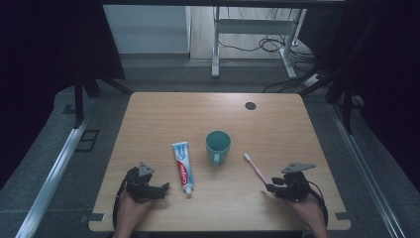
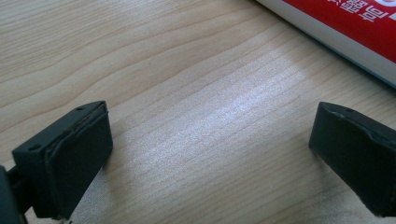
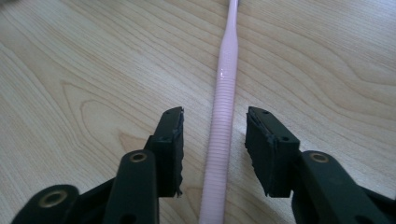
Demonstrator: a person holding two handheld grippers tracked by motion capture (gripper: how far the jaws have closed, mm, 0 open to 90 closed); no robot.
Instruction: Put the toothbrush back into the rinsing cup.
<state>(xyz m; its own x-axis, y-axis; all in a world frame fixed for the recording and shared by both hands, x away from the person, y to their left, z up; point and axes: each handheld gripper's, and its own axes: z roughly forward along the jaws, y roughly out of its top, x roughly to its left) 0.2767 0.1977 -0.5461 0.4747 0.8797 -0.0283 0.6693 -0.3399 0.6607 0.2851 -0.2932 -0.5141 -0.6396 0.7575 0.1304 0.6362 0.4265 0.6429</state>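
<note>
toothbrush [image 1: 256, 169] | pink, slim, ribbed handle [image 3: 219, 140]; head looks white, too small to tell | lying flat on the wooden table, head pointing away toward the far left | right of the teal mug

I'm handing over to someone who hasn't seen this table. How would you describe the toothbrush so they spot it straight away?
On the wooden table, look right of the teal cup at its middle. The toothbrush lies flat there, its handle end between the open jaws of the right hand-held gripper. It is the one thin pink stick, unlike the wide red and white toothpaste tube.

A lab: dark curtains [image 1: 44, 44] and floor cables [image 1: 267, 44] surround the table [image 1: 163, 114].
</note>
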